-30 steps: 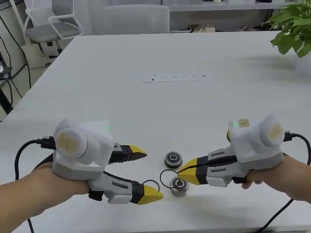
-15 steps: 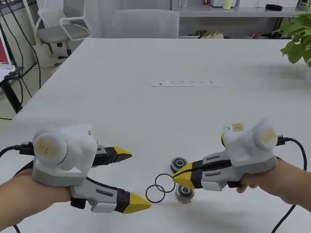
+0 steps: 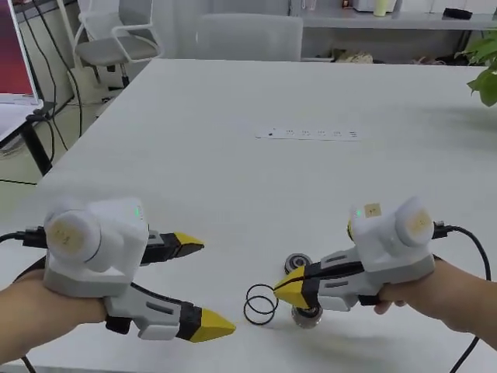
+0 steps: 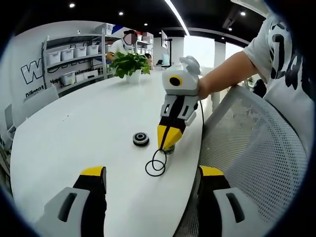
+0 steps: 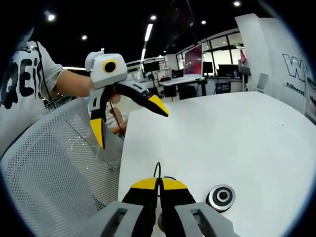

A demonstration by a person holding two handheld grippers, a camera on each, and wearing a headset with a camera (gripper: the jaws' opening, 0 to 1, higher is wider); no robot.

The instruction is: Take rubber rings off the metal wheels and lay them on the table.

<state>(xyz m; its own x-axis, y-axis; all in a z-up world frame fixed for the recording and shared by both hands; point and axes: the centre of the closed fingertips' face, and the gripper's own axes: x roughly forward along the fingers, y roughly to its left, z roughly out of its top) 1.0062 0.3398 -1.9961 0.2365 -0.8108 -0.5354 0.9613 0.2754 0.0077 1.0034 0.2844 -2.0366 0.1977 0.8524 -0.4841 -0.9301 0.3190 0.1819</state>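
Our right claw [image 3: 281, 292] is pinched closed on a rubber ring [image 3: 262, 295] down at the tabletop [image 3: 248, 179], with a metal wheel [image 3: 297, 263] at one o'clock from it. Our left claw [image 3: 206, 285] gapes wide, empty.

The head view looks forward and down from the near edge of the desk [image 3: 311, 101], close above the work. The left gripper view sits low over that edge and faces the right hand-held gripper [image 4: 166, 143], near at 12 o'clock. The right gripper view faces back, with the left hand-held gripper [image 5: 131, 126] at 10 o'clock. All three share the metal wheel [image 3: 296, 262] and rubber rings [image 3: 259, 304].
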